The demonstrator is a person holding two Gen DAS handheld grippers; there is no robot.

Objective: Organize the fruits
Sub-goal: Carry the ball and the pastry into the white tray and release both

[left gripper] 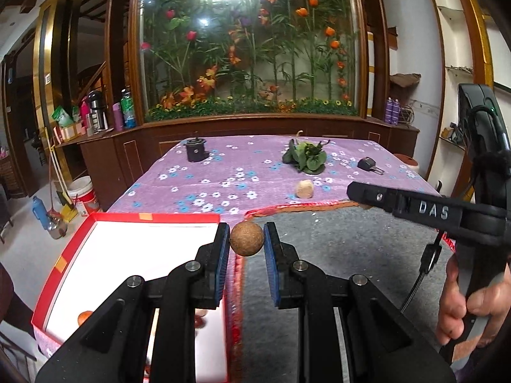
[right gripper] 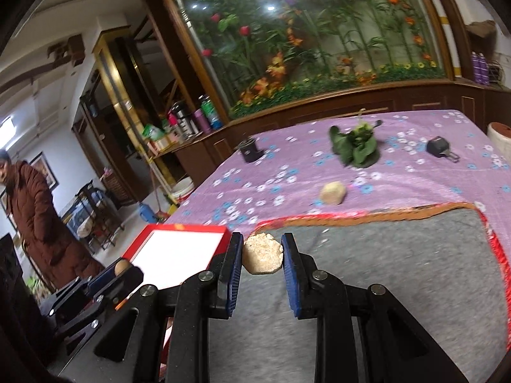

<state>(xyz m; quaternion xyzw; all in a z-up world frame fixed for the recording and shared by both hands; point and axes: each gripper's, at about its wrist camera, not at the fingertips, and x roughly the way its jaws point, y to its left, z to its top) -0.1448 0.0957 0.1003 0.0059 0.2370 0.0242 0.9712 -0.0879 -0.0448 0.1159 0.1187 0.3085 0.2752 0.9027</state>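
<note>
My left gripper [left gripper: 247, 239] is shut on a round brown fruit [left gripper: 247, 238] and holds it over the right edge of a red box with a white inside [left gripper: 127, 255]. A small orange fruit [left gripper: 84, 317] lies in the box's near corner. My right gripper [right gripper: 262, 253] is shut on a pale, rough, lumpy fruit [right gripper: 262, 253] above the grey mat [right gripper: 399, 271]. Another pale fruit [right gripper: 332, 193] lies on the purple cloth beyond the mat; it also shows in the left wrist view [left gripper: 304, 189]. The left gripper with its fruit shows at the lower left of the right wrist view [right gripper: 123, 266].
A green leafy bunch [left gripper: 305, 158], a black cylinder [left gripper: 194, 150] and a black key fob [left gripper: 369, 164] lie on the flowered purple tablecloth [left gripper: 223, 175]. A wooden cabinet with a flower display stands behind. A person in a brown coat [right gripper: 28, 223] stands at the left.
</note>
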